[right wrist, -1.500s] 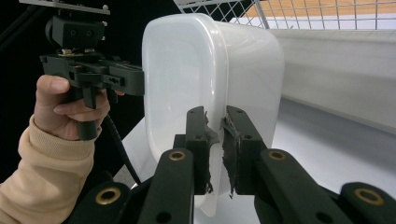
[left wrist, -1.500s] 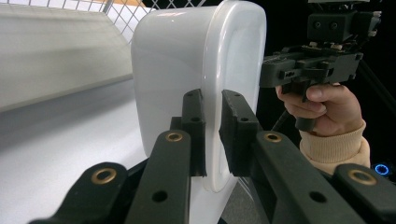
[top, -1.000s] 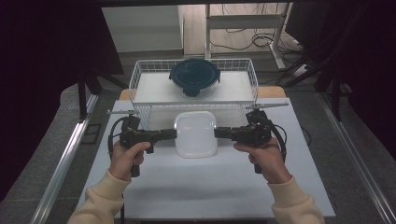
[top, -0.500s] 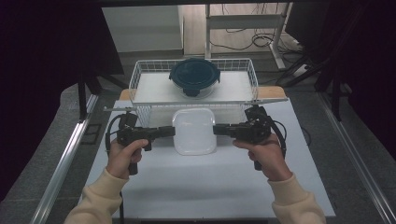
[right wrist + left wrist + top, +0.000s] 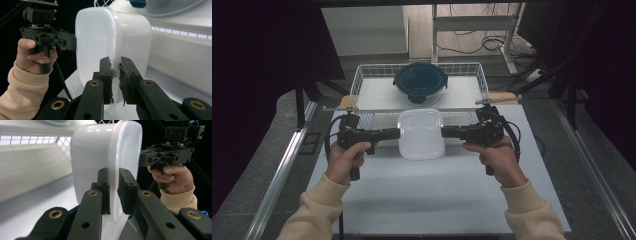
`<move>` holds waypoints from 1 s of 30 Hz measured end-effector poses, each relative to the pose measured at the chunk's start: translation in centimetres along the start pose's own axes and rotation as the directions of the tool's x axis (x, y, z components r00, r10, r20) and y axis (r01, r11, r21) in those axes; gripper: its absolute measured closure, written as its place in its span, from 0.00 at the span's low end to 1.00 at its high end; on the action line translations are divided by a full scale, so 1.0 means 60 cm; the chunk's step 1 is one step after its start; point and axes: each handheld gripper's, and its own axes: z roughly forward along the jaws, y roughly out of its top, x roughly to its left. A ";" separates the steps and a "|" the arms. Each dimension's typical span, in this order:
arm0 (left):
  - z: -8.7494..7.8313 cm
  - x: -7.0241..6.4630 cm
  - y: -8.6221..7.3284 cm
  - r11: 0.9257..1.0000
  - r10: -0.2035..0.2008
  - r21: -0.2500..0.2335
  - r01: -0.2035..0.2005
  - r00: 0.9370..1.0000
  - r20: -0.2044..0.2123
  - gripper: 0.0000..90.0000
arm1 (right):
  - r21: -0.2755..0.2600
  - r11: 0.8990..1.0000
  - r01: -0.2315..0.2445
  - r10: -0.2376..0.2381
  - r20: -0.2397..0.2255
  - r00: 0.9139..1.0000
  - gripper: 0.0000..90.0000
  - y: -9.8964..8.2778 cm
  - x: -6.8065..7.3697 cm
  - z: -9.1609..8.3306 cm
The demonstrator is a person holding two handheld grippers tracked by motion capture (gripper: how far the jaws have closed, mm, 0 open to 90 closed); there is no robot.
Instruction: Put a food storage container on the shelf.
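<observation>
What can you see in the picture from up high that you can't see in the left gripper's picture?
The high view alone gives the dark blue round lidded bowl in the white wire basket, and both cream sleeves. The left gripper view alone gives a close look at the left gripper pinching the rim of the white box. Both show that box and the right gripper holding it.

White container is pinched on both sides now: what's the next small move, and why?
Probably lift it level and ease it forward toward the wire basket. The left gripper and right gripper each clamp opposite rims of the white container, so the hold looks balanced. The basket behind already holds a lidded dark round container.
</observation>
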 end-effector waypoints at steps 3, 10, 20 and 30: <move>-0.002 -0.002 0.011 1.000 0.005 -0.003 -0.005 1.000 0.003 0.89 | -0.004 1.000 0.008 -0.008 0.001 1.000 0.89 0.009 0.002 -0.003; -0.007 -0.010 0.040 1.000 0.015 -0.012 -0.015 1.000 0.007 0.89 | -0.021 1.000 0.014 -0.014 0.005 1.000 0.89 0.040 0.010 -0.013; -0.017 -0.018 0.103 0.999 0.039 -0.021 -0.038 0.999 0.013 0.89 | -0.040 0.998 0.040 -0.039 0.021 0.999 0.89 0.094 0.020 -0.022; -0.026 -0.013 0.151 0.999 0.037 -0.026 -0.036 0.999 0.026 0.89 | -0.050 0.998 0.041 -0.039 0.038 0.998 0.89 0.140 0.029 -0.023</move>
